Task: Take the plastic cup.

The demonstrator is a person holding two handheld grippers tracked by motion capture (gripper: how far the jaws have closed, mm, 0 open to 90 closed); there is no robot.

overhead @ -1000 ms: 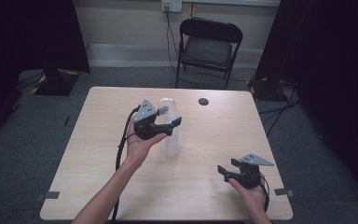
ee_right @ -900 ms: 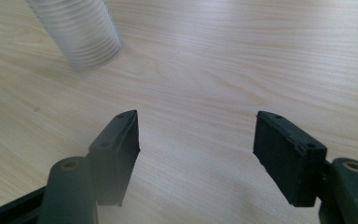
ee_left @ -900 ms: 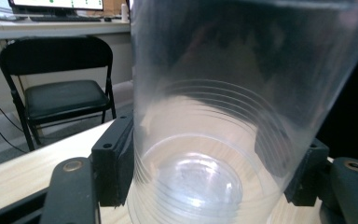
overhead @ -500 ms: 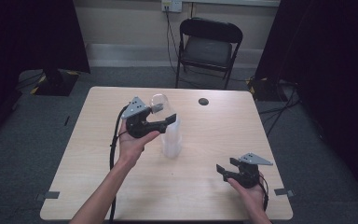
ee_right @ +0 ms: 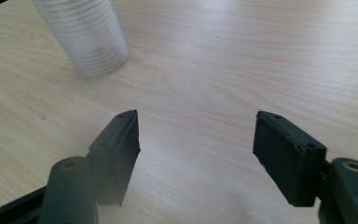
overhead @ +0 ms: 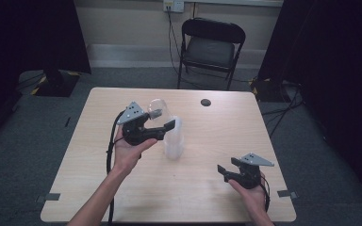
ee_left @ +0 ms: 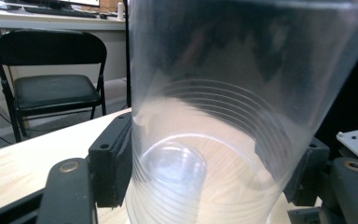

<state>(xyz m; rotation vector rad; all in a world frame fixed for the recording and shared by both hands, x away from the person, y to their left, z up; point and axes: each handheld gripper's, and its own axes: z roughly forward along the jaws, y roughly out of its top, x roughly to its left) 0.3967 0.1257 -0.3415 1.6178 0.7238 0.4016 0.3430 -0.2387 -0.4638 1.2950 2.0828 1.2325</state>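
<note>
Left gripper [overhead: 162, 120]: jaws closed on one clear plastic cup [ee_left: 223, 107], a pad pressed to each side of its wall; the cup is tilted and lifted at the top of the cup stack [overhead: 174, 140].

Right gripper [overhead: 225, 173]: jaws spread wide, holding and touching nothing, low over the table [overhead: 283, 155] well to the right of the stack and nearer the person.

Count: one stack of ribbed clear cups, standing upright near the table's middle; one held cup; one small dark round object [overhead: 206, 102] beyond the stack; one black folding chair [overhead: 209, 47] behind the table.
</note>
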